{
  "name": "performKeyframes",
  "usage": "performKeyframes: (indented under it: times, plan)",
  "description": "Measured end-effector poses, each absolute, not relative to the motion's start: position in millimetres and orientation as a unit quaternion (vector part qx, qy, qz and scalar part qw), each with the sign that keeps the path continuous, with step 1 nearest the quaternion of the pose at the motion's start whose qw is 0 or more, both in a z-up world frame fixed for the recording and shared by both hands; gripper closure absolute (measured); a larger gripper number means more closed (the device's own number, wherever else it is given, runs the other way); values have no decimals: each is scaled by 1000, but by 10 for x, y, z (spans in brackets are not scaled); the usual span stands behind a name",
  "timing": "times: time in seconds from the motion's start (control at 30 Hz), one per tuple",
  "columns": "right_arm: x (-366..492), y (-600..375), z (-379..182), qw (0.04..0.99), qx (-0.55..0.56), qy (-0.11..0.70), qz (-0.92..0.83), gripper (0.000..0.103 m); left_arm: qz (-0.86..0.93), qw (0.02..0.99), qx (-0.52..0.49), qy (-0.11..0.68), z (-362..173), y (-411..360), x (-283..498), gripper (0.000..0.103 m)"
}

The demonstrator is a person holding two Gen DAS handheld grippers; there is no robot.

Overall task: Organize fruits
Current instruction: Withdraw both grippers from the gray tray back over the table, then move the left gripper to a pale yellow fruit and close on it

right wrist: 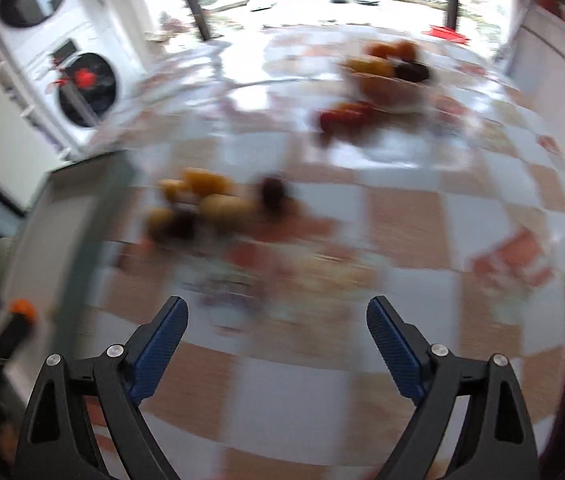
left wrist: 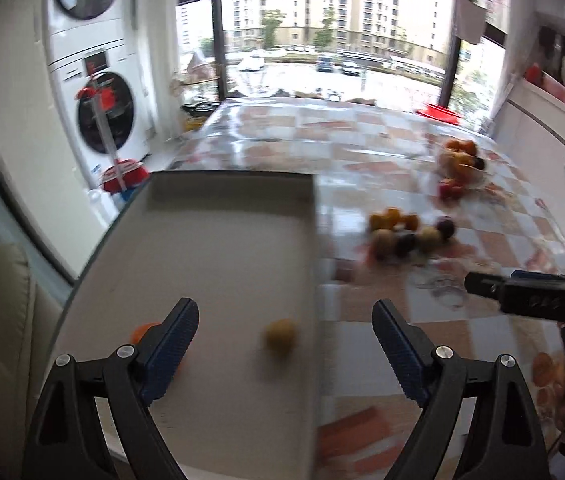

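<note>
Over the pale tray (left wrist: 218,240) at the near left of the desk (left wrist: 362,128), your left hand-held gripper (left wrist: 285,322) stands spread with nothing between its pads, and a yellow fruit (left wrist: 280,336) lies loose on the tray floor just ahead of it, with an orange fruit (left wrist: 142,330) half hidden behind the left finger. Your right hand-held gripper (right wrist: 278,320) is also spread and empty, above bare checkered cloth, with the loose cluster of fruits (right wrist: 218,204) ahead and to its left. More fruit fills the bowl (right wrist: 386,84) further back, and a few red fruits (right wrist: 346,116) lie just in front of it. The risk from here is mostly speed: both views are smeared, so if you drop onto the cluster like this you may knock the round fruits and send them rolling across the slick cloth, perhaps off the edge. The fruits touch each other, so wide jaws could catch two at once. The yellow fruit in the tray may still roll toward the wall. The desk wears a glossy orange-and-white checkered cover under strong window glare; stacked washing machines (left wrist: 98,80) stand to the left.
</note>
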State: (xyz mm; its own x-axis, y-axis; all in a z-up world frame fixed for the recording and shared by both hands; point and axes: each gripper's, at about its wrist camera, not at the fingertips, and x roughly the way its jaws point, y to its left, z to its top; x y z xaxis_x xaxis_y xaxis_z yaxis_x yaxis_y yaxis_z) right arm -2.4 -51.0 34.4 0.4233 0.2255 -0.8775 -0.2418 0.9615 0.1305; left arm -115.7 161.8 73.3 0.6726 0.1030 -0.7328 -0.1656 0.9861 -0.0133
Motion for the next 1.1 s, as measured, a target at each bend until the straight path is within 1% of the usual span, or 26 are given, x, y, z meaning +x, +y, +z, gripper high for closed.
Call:
performKeyframes:
  times: [0.17, 0.23, 0.27, 0.3, 0.43, 0.7, 0.87, 0.93, 1.1]
  plan:
    - [-35, -935, 163, 851, -58, 517, 73, 10, 37, 908, -34, 417, 730, 1295, -1009, 13]
    - [-80, -1058, 145, 859, -58, 504, 72, 6, 26, 904, -36, 425, 706, 1170, -936, 13]
    - [-92, -1092, 135, 860, -58, 501, 72, 1, 24, 902, -35, 429, 693, 1109, -883, 13]
    - [-108, -1116, 121, 861, -55, 500, 73, 0, 25, 900, -33, 434, 669, 1040, -815, 13]
    - [-219, -1172, 87, 880, -57, 464, 81, 0, 32, 891, -28, 451, 581, 888, -485, 13]
    - [-179, -1164, 71, 881, -56, 462, 82, 0, 35, 883, -57, 465, 491, 831, 226, 13]
    - [-178, -1163, 69, 881, -56, 462, 83, 0, 49, 863, -73, 497, 248, 870, 643, 13]
    - [-177, -1162, 68, 881, -55, 462, 83, 0, 49, 854, -88, 511, 152, 893, 704, 13]
    - [-167, -1157, 63, 881, -55, 462, 83, 0, 36, 865, -69, 495, 155, 782, 538, 13]
